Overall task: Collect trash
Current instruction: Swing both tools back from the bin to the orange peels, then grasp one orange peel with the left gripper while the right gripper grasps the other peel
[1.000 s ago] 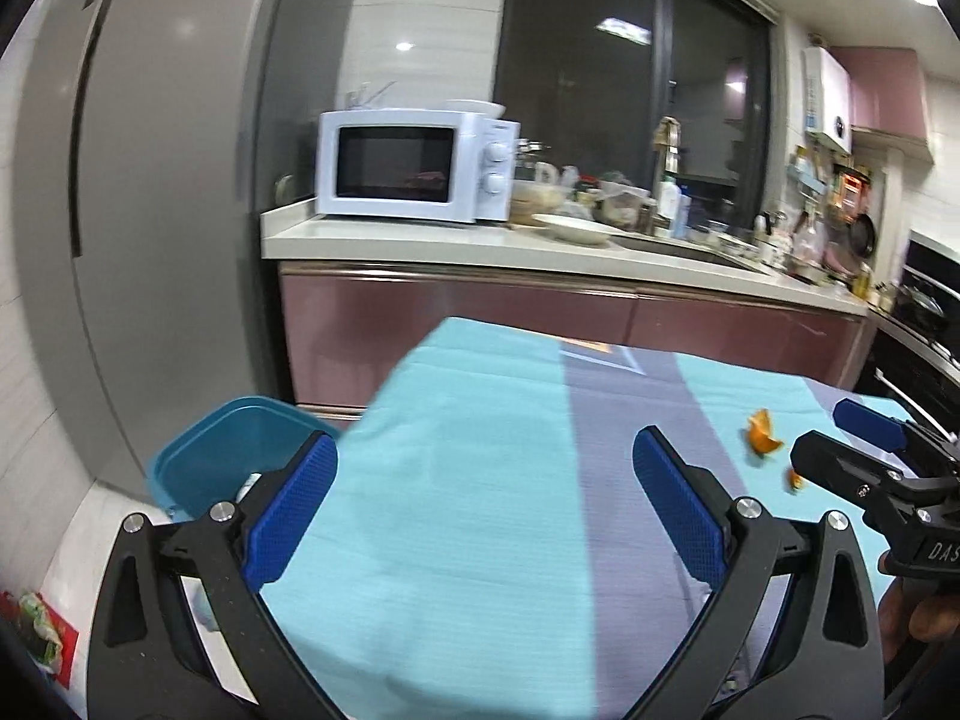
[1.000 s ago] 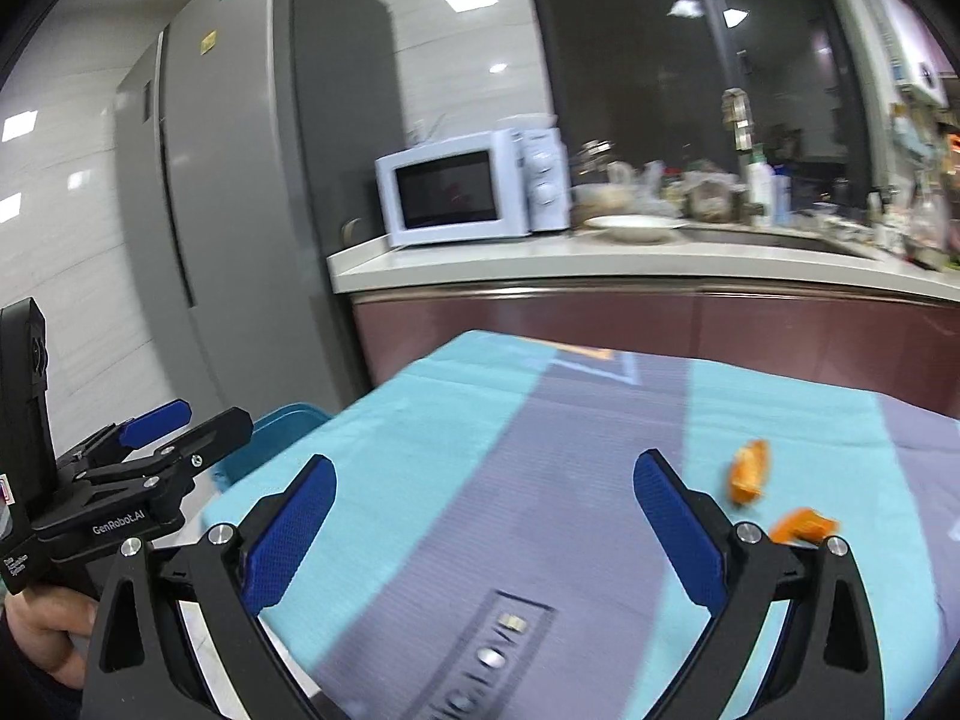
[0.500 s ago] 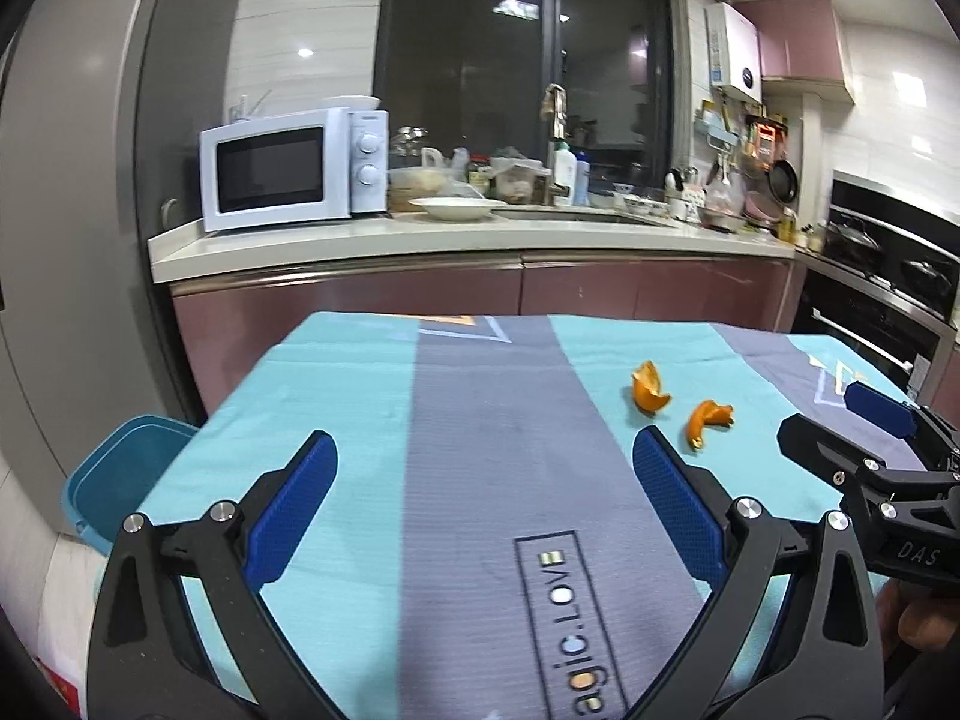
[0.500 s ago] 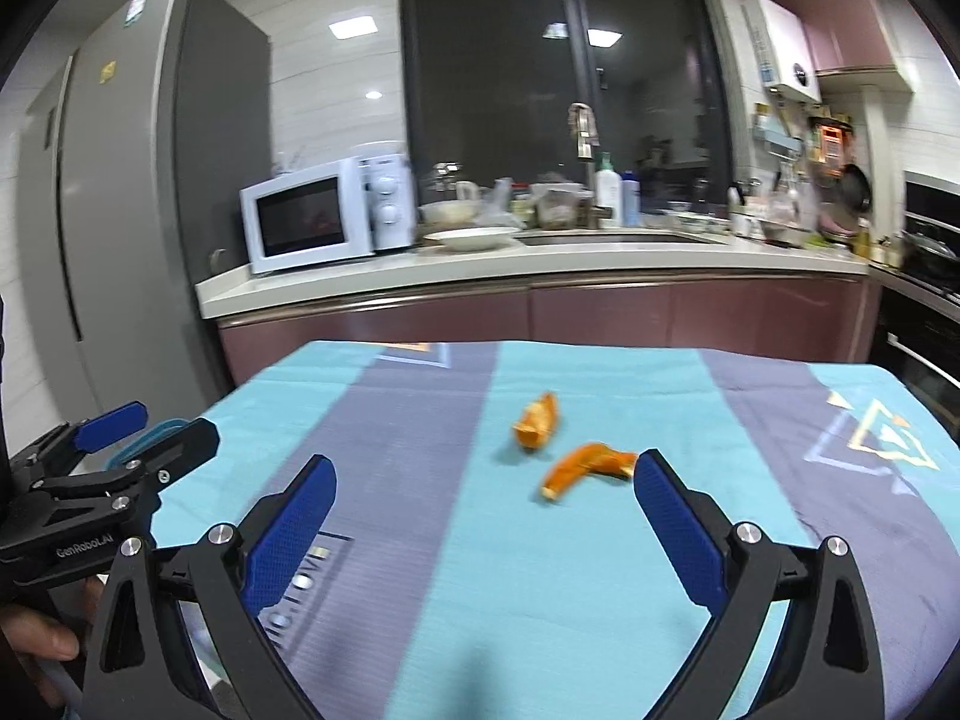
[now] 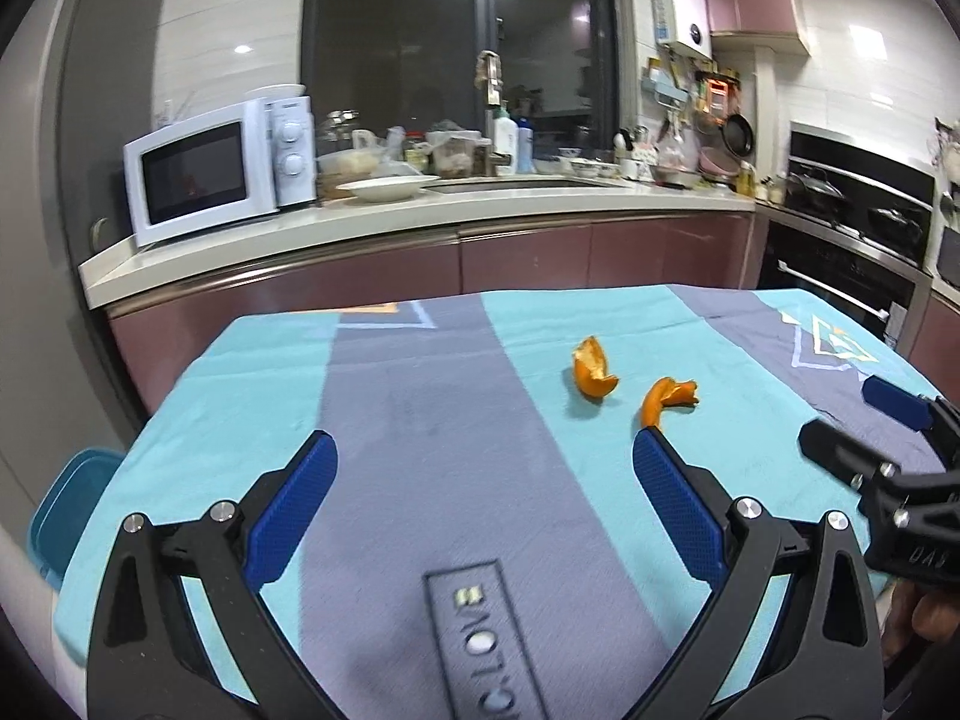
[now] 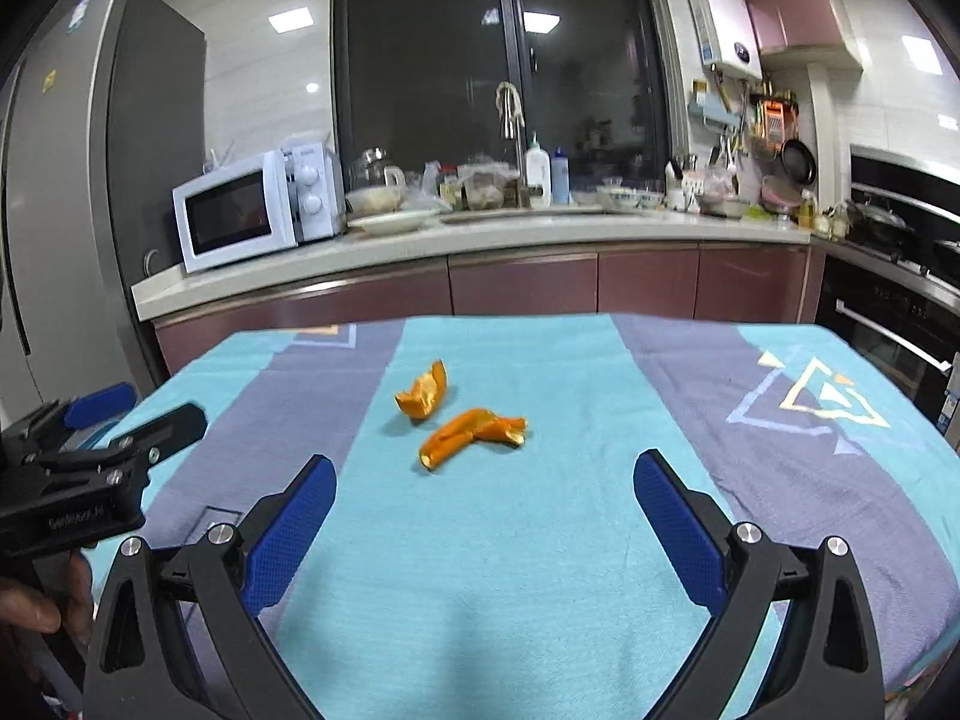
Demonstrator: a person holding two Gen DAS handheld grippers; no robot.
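The table (image 6: 540, 540) under its blue cloth lies before me, and the blue bin (image 5: 66, 498) stands beside its left edge. Two orange peels (image 6: 474, 429) lie near the table's middle, close together. My right gripper (image 6: 485, 516) and left gripper (image 5: 485, 504) both have fingers wide apart, holding nothing. I should lower the right one around the long peel and pinch gently.

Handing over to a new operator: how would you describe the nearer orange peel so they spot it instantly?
Find the table with the turquoise and grey cloth. Two orange peels lie mid-table, apart from each other. The nearer peel is the long, flat, curved strip; its neighbour, the farther peel, is a shorter, cupped piece standing up.
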